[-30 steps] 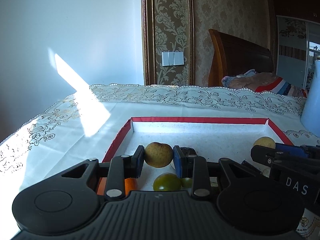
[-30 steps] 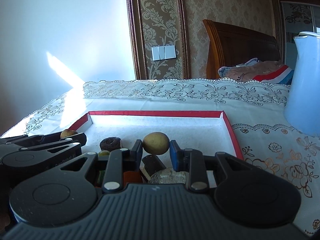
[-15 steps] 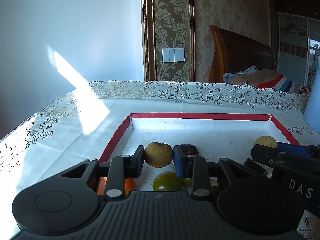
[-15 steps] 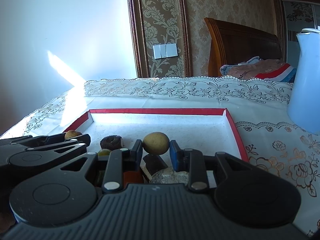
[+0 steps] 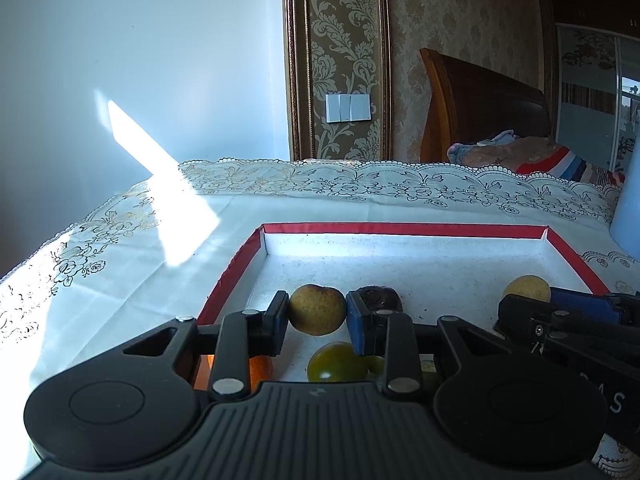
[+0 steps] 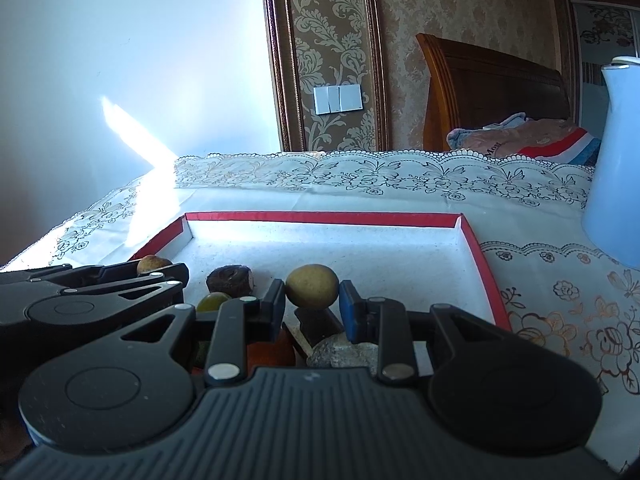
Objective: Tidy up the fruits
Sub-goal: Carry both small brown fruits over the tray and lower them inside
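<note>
Covering the table, a lace-edged cloth (image 5: 120, 248) with printed flowers spreads under everything, a bright patch of sun falling across its left side. At its right edge a pale blue jug (image 6: 616, 160) stands just beside the tray. The tray (image 5: 400, 229), shallow, white inside with a red rim, lies in the middle of the cloth, and most of its far floor is bare.

My left gripper (image 5: 317, 316) hangs over the near left part of the tray, pinching a yellow-brown fruit (image 5: 317, 309) between its black pad on one side and blue pad on the other; both pads touch its skin. My right gripper (image 6: 312, 304) sits to the right of it, over the near middle of the tray, and its pads press on a paler yellow fruit (image 6: 312, 286) in the same way. Each gripper shows in the other's camera, near but apart.

Below and in front of my left fingers, a green fruit (image 5: 337, 362) lies on the tray floor, with an orange one (image 5: 260, 368) to its left, half hidden by the gripper body. A dark brown fruit (image 6: 230, 279) rests a little further in, between the two grippers. Under my right gripper I see a grey, stone-like lump (image 6: 344, 354) and a dark flat piece (image 6: 318, 322) that I cannot identify.
</note>
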